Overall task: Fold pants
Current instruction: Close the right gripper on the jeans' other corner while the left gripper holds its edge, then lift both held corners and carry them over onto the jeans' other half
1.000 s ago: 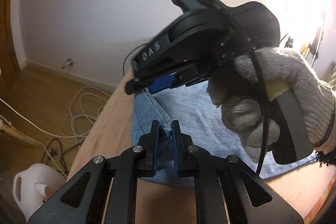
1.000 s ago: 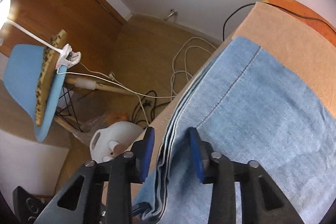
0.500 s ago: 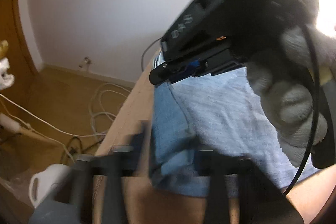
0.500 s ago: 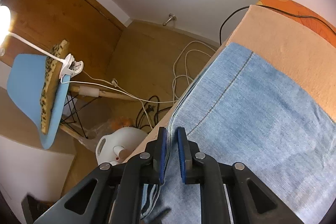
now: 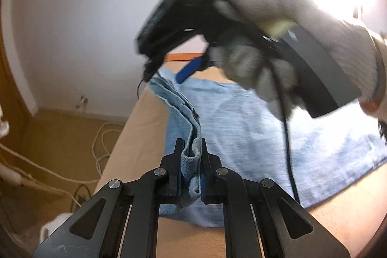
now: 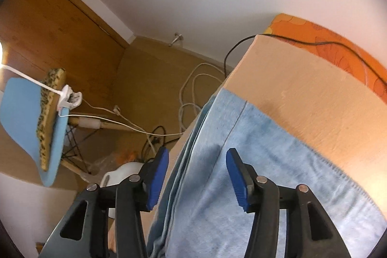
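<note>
- The pants (image 5: 241, 137), light blue denim, lie folded flat on a peach-covered worktop (image 5: 145, 127), their stacked edges running along its left rim.
- The left claw (image 5: 191, 154) is pinched tight on a bunched fold of the pants' edge, which rises in a ridge from the pads toward the far corner.
- The right claw (image 6: 197, 161) has just been opening; its blue pads (image 6: 157, 175) now stand apart on either side of the layered edge, one over the floor side, one over the cloth, neither pressing on the denim.
- In the left wrist view, a gloved hand (image 5: 278, 40) grips the right claw's black handle above the pants; this part is blurred.
- Beyond the worktop, on the wooden floor (image 6: 150, 79), lie white cables (image 6: 191, 93), with a blue chair (image 6: 26, 127) and a white jug (image 6: 121, 173) nearby.
- An orange patterned surface (image 6: 338, 45) borders the worktop's far side, and a black cable (image 6: 290, 40) runs along it.
</note>
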The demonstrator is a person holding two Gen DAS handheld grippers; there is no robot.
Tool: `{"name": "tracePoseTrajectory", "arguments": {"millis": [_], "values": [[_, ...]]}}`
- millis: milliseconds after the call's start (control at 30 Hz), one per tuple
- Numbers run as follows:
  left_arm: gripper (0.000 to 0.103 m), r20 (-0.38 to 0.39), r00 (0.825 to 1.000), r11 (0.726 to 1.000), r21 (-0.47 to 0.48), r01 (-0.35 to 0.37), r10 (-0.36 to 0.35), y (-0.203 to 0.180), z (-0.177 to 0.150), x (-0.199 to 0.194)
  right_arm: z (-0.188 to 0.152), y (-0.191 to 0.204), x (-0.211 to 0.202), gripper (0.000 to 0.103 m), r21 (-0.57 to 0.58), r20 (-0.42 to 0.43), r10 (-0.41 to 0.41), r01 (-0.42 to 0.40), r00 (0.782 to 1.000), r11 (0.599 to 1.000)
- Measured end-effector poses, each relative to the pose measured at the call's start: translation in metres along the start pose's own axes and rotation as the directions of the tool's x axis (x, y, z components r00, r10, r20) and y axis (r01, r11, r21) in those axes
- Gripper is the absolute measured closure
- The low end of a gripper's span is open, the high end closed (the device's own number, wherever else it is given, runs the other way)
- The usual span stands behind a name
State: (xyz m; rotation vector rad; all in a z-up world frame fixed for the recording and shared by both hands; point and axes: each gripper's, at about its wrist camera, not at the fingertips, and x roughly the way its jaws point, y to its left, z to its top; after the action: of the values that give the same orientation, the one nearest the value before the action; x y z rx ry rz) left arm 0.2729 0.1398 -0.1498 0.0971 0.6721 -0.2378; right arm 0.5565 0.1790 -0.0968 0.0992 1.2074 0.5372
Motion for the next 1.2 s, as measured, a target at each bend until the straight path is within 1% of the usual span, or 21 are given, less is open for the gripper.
{"name": "tracePoseTrajectory", "arguments": {"millis": [100, 167, 200, 267, 300, 333, 367, 400, 433, 500, 567, 633, 700, 800, 900, 933, 967, 1033, 1133, 1200], "values": [[0.094, 0.000, 1.000, 0.999, 0.052, 0.002, -0.002, -0.015, -0.002, -0.001, -0.004, 0.008, 0.002, 0.050, -0.035, -0.024, -0.033, 0.032, 0.999, 0.999], [0.094, -0.008, 1.000, 0.998, 0.065, 0.007, -0.007, -0.025, -0.005, 0.000, -0.006, 0.017, 0.010, 0.045, -0.078, -0.063, -0.091, 0.086, 0.994, 0.993], [0.094, -0.011, 1.000, 0.998, 0.065, 0.011, -0.010, -0.029, -0.006, 0.000, -0.008, 0.021, 0.014, 0.045, -0.105, -0.074, -0.116, 0.108, 0.990, 0.989], [0.094, -0.021, 1.000, 0.997, 0.068, 0.023, -0.022, -0.033, -0.007, 0.004, -0.015, 0.031, 0.026, 0.044, -0.192, -0.091, -0.195, 0.175, 0.977, 0.966], [0.094, -0.025, 1.000, 0.997, 0.080, 0.019, -0.017, -0.035, -0.007, 0.006, -0.019, 0.035, 0.033, 0.045, -0.240, -0.089, -0.255, 0.228, 0.963, 0.944], [0.094, -0.018, 1.000, 0.996, 0.087, 0.015, -0.014, -0.037, -0.006, 0.005, -0.022, 0.038, 0.040, 0.046, -0.279, -0.090, -0.311, 0.276, 0.946, 0.920], [0.094, -0.016, 1.000, 0.996, 0.089, 0.017, -0.016, -0.038, -0.005, 0.003, -0.025, 0.038, 0.045, 0.056, -0.299, -0.091, -0.342, 0.302, 0.935, 0.905], [0.094, -0.021, 1.000, 0.996, 0.086, 0.021, -0.020, -0.040, -0.005, 0.002, -0.026, 0.037, 0.048, 0.061, -0.305, -0.089, -0.359, 0.318, 0.929, 0.898], [0.094, -0.023, 0.999, 0.996, 0.085, 0.024, -0.022, -0.039, -0.006, 0.003, -0.027, 0.035, 0.044, 0.066, -0.292, -0.079, -0.346, 0.310, 0.935, 0.905], [0.094, -0.022, 0.999, 0.997, 0.077, 0.031, -0.029, -0.037, -0.006, 0.001, -0.025, 0.026, 0.035, 0.074, -0.242, -0.078, -0.293, 0.267, 0.953, 0.933], [0.094, -0.016, 0.999, 0.997, 0.053, 0.051, -0.051, -0.036, -0.004, -0.004, -0.023, 0.011, 0.017, 0.088, -0.182, -0.066, -0.236, 0.221, 0.969, 0.958], [0.094, -0.006, 0.997, 0.997, 0.038, 0.074, -0.073, -0.035, 0.001, -0.009, -0.023, -0.003, -0.005, 0.096, -0.131, -0.041, -0.189, 0.182, 0.981, 0.975], [0.094, 0.005, 0.995, 0.995, 0.033, 0.098, -0.098, -0.042, 0.006, -0.017, -0.027, -0.015, -0.027, 0.097, -0.099, -0.005, -0.162, 0.160, 0.987, 0.982], [0.094, 0.017, 0.990, 0.989, 0.047, 0.139, -0.140, -0.058, 0.014, -0.032, -0.041, -0.036, -0.064, 0.098, -0.047, 0.053, -0.130, 0.132, 0.990, 0.990], [0.094, 0.016, 0.981, 0.979, 0.071, 0.192, -0.193, -0.080, 0.019, -0.045, -0.061, -0.055, -0.096, 0.098, -0.009, 0.097, -0.122, 0.124, 0.988, 0.992], [0.094, 0.014, 0.979, 0.976, 0.075, 0.203, -0.205, -0.085, 0.018, -0.049, -0.071, -0.062, -0.110, 0.098, -0.002, 0.117, -0.133, 0.134, 0.984, 0.991], [0.094, 0.009, 0.973, 0.970, 0.083, 0.228, -0.230, -0.096, 0.020, -0.054, -0.076, -0.064, -0.118, 0.098, 0.009, 0.130, -0.135, 0.135, 0.982, 0.991], [0.094, -0.001, 0.965, 0.961, 0.093, 0.260, -0.261, -0.115, 0.022, -0.061, -0.092, -0.084, -0.139, 0.098, 0.063, 0.155, -0.117, 0.109, 0.981, 0.992], [0.094, -0.016, 0.952, 0.947, 0.097, 0.306, -0.306, -0.140, 0.025, -0.068, -0.109, -0.113, -0.162, 0.098, 0.144, 0.183, -0.097, 0.071, 0.978, 0.987], [0.094, -0.029, 0.941, 0.935, 0.113, 0.337, -0.336, -0.162, 0.023, -0.075, -0.121, -0.133, -0.178, 0.098, 0.177, 0.200, -0.099, 0.064, 0.975, 0.982]]}}
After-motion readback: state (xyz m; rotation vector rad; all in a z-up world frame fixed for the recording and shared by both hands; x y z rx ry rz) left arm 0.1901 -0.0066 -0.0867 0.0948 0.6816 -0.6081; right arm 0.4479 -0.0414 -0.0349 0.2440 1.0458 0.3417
